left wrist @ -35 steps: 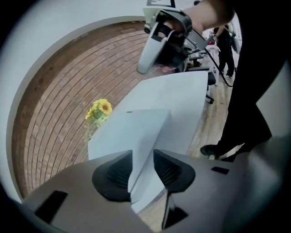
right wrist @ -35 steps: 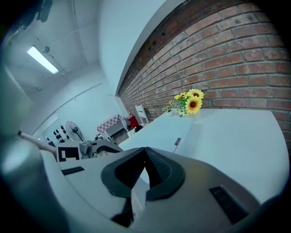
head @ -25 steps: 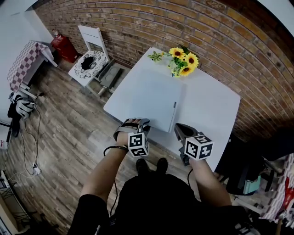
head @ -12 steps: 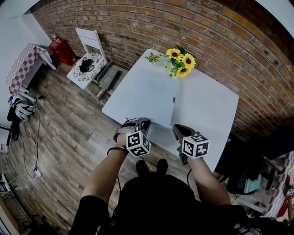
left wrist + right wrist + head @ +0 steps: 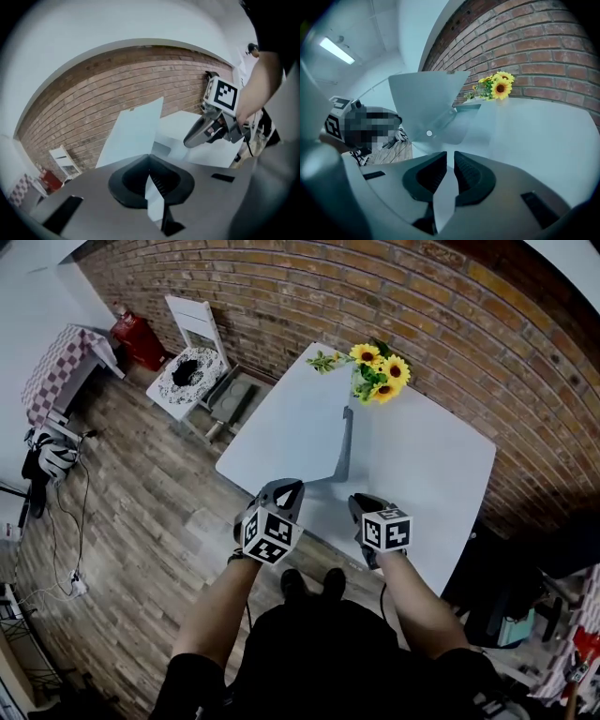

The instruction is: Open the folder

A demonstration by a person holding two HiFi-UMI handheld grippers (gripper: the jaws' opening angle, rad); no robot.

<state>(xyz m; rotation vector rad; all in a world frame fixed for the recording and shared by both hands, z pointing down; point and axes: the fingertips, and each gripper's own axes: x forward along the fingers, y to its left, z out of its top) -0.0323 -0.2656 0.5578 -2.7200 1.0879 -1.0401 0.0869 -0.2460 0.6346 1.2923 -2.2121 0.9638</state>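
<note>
A pale blue folder lies on the white table (image 5: 431,465). Its front cover (image 5: 342,448) stands raised and shows almost edge-on in the head view. My left gripper (image 5: 289,491) is shut on the cover's near corner. In the left gripper view the thin sheet (image 5: 133,136) runs up out of the pinched jaws (image 5: 150,176). My right gripper (image 5: 361,508) hovers low over the table's near edge, right of the cover. Its pads (image 5: 466,171) stand a narrow gap apart, and I see nothing gripped between them. The lifted cover (image 5: 424,110) fills the middle of the right gripper view.
A vase of sunflowers (image 5: 380,376) stands at the table's far edge against the brick wall (image 5: 450,324). A white chair (image 5: 192,362) and a red canister (image 5: 139,334) stand on the wooden floor to the left. The table's near edge is close to my feet.
The cover has gone from lying flat to standing up. My left gripper closed on its near corner, rose and rolled. My right gripper sank toward the table.
</note>
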